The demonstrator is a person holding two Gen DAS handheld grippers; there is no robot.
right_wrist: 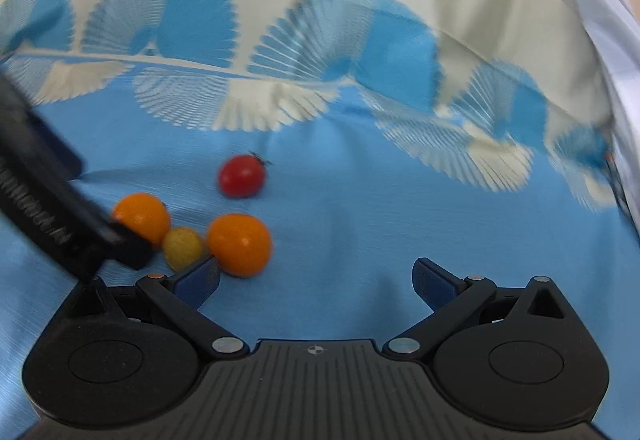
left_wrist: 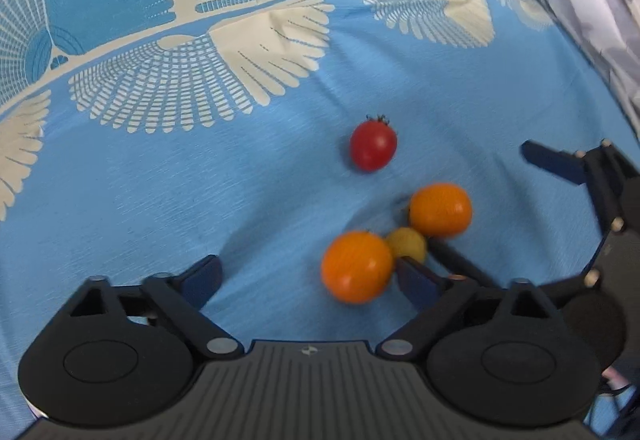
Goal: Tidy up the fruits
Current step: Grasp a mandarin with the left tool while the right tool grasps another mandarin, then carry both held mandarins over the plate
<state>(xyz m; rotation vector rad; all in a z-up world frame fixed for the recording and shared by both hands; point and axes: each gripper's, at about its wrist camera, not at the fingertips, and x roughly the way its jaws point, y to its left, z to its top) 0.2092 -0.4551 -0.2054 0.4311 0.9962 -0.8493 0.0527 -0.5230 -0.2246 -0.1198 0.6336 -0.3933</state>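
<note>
Several small tomatoes lie on a blue patterned cloth (left_wrist: 160,200). A red tomato (left_wrist: 373,145) lies apart, farther away; it also shows in the right wrist view (right_wrist: 242,176). Two orange tomatoes (left_wrist: 357,266) (left_wrist: 440,210) flank a small yellow one (left_wrist: 407,243); in the right wrist view they are the orange pair (right_wrist: 141,217) (right_wrist: 240,244) and the yellow one (right_wrist: 184,248). My left gripper (left_wrist: 308,280) is open and empty, its right finger touching the near orange tomato. My right gripper (right_wrist: 316,280) is open and empty, its left finger beside the cluster.
The cloth (right_wrist: 360,200) has cream and blue fan shapes toward its far side. A pale crumpled sheet (left_wrist: 592,0) lies along the right edge. The right gripper's fingers (left_wrist: 552,160) enter the left wrist view at right; the left gripper's body (right_wrist: 44,208) crosses the right wrist view at left.
</note>
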